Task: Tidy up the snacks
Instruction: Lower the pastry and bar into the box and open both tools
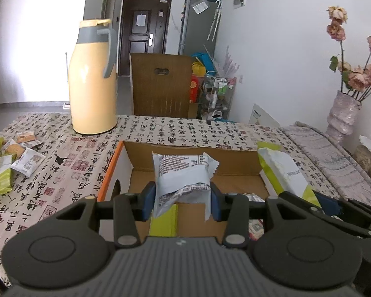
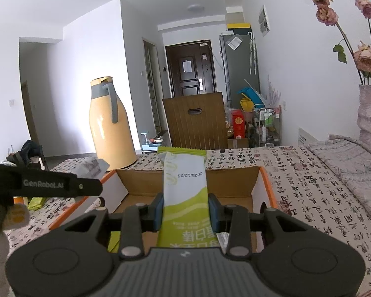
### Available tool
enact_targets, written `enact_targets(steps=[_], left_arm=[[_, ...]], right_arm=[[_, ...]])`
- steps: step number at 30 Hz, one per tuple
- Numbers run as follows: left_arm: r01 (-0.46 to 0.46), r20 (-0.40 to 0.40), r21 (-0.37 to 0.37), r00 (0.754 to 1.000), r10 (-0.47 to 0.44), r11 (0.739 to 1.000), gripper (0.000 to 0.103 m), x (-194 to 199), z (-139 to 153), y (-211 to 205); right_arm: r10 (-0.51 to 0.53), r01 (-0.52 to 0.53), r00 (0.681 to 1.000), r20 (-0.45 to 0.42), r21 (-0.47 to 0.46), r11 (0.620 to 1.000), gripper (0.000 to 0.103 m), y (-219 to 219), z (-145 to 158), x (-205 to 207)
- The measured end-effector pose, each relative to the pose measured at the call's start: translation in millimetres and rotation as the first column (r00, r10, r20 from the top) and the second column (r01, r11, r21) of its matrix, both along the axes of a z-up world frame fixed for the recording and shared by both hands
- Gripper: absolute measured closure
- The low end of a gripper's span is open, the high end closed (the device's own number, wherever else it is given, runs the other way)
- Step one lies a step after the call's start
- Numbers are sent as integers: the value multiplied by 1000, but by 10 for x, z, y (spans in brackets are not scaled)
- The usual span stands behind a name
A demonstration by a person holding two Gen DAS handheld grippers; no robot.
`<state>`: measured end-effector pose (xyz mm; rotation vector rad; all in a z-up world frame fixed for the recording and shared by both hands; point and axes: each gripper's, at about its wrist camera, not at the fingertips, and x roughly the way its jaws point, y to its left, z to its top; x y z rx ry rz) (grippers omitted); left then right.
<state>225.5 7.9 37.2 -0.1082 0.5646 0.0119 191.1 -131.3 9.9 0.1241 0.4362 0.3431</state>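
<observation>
The left gripper (image 1: 183, 198) is clamped on a white packet (image 1: 183, 173), the right gripper (image 2: 186, 212) on a green bar (image 2: 184, 188). Both snacks hang over the open box (image 1: 126, 163) at frame centre. More snacks (image 1: 10, 160) lie at the counter's left edge. Best to lower each well inside the walls before letting go, laying the bar flat beside the green one already in the box, the grippers kept apart.

My left gripper (image 1: 183, 198) and right gripper (image 2: 186, 214) share one build: black linkage arms, silver pivot screws, blue finger pads (image 1: 147, 201), ribbed grey housing. "GenRobot.AI" marks one side.
</observation>
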Motion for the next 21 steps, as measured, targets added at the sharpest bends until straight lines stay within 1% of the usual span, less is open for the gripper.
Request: enact_targets(steps=[6, 11, 13, 16, 18, 19, 20, 21], left_arm=[[-14, -36, -9, 999, 14, 1000, 59, 183, -199, 41], [-19, -57, -24, 998, 18, 1000, 59, 239, -327, 103], [-17, -62, -32, 998, 15, 999, 57, 237, -343, 123], [-25, -57, -37, 998, 23, 999, 43, 200, -339, 141], [-34, -43, -37, 999, 33, 999, 25, 167, -321, 147], [-44, -33, -35, 999, 42, 998, 20, 146, -306, 152], [-51, -27, -35, 998, 51, 998, 10, 132, -290, 153], [-64, -23, -34, 998, 64, 997, 0, 122, -279, 152]], right_arm=[[-10, 10, 1000, -21, -6, 1000, 68, 14, -151, 188], [-17, 17, 998, -56, -4, 1000, 68, -15, -253, 262], [-19, 18, 998, -68, -10, 1000, 67, -18, -286, 270], [-17, 16, 997, -74, -17, 1000, 63, -11, -301, 259], [-21, 20, 997, -71, -19, 1000, 64, -19, -298, 238], [-20, 19, 997, -71, -17, 1000, 58, -29, -296, 222], [-18, 17, 997, -73, -13, 1000, 43, -38, -292, 215], [-22, 21, 997, -71, -9, 1000, 34, -47, -287, 207]])
